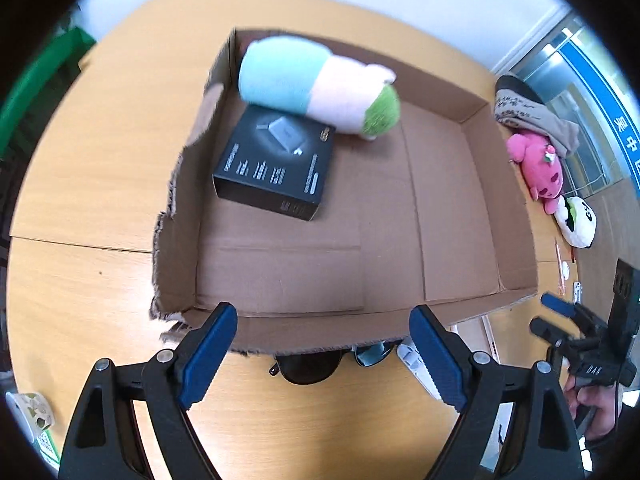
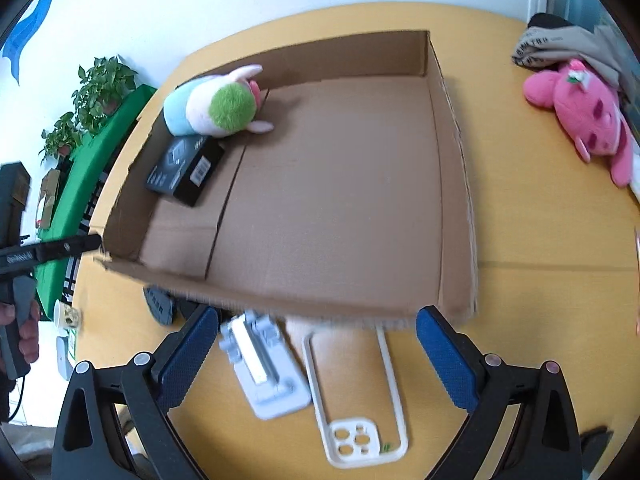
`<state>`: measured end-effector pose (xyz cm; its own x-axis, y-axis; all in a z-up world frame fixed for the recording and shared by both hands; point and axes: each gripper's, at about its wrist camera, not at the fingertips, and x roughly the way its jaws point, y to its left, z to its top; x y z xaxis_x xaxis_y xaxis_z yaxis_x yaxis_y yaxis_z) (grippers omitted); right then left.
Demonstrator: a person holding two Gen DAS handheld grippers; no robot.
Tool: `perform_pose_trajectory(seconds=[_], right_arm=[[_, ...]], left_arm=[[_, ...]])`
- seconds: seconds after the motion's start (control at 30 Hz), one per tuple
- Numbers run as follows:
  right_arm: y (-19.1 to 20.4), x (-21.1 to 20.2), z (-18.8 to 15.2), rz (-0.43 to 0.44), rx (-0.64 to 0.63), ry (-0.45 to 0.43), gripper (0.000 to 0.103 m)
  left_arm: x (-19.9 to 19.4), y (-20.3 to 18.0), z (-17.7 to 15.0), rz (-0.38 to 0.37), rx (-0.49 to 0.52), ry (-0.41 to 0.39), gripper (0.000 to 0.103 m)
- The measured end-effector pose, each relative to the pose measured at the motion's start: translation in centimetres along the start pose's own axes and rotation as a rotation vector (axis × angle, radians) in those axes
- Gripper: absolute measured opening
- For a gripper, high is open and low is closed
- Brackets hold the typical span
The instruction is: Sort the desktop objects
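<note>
A shallow cardboard box (image 1: 448, 216) lies on the yellow table. In its far left corner a teal, pink and green plush toy (image 1: 316, 88) leans on a black product box (image 1: 276, 168); both also show in the right wrist view, plush toy (image 2: 216, 104) and black box (image 2: 184, 168). My left gripper (image 1: 322, 314) hangs open above the box's near rim, nothing between its pads. Sunglasses (image 1: 308, 368) lie just below it. My right gripper (image 2: 318, 316) is open too, above a white phone stand (image 2: 264, 368) and a clear phone case (image 2: 356, 400) on the table.
A pink plush (image 2: 580, 116), a panda-like plush (image 1: 578, 220) and a folded cloth (image 1: 528, 116) lie right of the box. A paper cup (image 2: 66, 316) stands at the left table edge. Potted plants (image 2: 92, 96) and a green board sit beyond the table.
</note>
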<state>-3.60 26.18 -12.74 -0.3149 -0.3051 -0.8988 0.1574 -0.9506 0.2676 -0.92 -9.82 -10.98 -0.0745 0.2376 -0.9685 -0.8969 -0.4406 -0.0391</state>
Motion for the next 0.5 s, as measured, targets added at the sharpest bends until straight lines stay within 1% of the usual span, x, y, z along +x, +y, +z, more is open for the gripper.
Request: perform_pose_trajectory(seconds=[0.07, 0.1, 0.13, 0.17, 0.23, 0.27, 0.3, 0.37, 0.4, 0.43, 0.47, 0.5], right_arm=[[0.2, -0.2, -1.2, -0.001, 0.005, 0.011, 0.096], [0.4, -0.3, -1.7, 0.01, 0.007, 0.014, 0.084], [0.6, -0.4, -2.1, 0.025, 0.008, 0.018, 0.07], [0.9, -0.5, -2.5, 0.03, 0.004, 0.02, 0.063], [1.7, -0.9, -2.8, 0.031, -0.024, 0.014, 0.035], [2.1, -1.2, -2.9, 0.032, -0.041, 0.004, 0.03], [2.4, -1.5, -3.0, 0.035, -0.049, -0.004, 0.027], [2.7, -2.2, -3.0, 0.05, -0.048, -0.025, 0.027], [2.7, -2.4, -3.0, 0.055, -0.043, -0.029, 0.028], [2.6, -2.5, -3.2, 0.057, -0.038, -0.03, 0.037], [2.5, -2.6, -3.5, 0.057, -0.03, -0.029, 0.042], [2.3, -2.6, -3.8, 0.057, -0.024, -0.026, 0.057]], left_arm=[[-0.8, -1.1, -1.3, 0.011, -0.002, -0.037, 0.089], [-1.4, -1.3, -1.8, 0.019, -0.003, -0.059, 0.089], [-1.4, -1.5, -2.3, 0.026, -0.004, -0.077, 0.089], [-1.8, -1.8, -2.5, 0.035, 0.004, -0.092, 0.089], [-2.5, -2.0, -3.3, 0.063, 0.002, -0.121, 0.089], [-2.7, -2.1, -3.5, 0.075, 0.0, -0.128, 0.089], [-2.9, -2.2, -3.7, 0.087, -0.002, -0.137, 0.087], [-3.1, -2.3, -4.0, 0.081, 0.016, -0.127, 0.073], [-2.9, -2.5, -4.1, 0.07, 0.023, -0.114, 0.049], [-2.5, -2.5, -4.2, 0.052, 0.023, -0.089, 0.029], [-2.2, -2.6, -4.3, 0.036, 0.016, -0.072, 0.026], [-1.9, -2.7, -4.4, 0.016, -0.007, -0.069, 0.025]])
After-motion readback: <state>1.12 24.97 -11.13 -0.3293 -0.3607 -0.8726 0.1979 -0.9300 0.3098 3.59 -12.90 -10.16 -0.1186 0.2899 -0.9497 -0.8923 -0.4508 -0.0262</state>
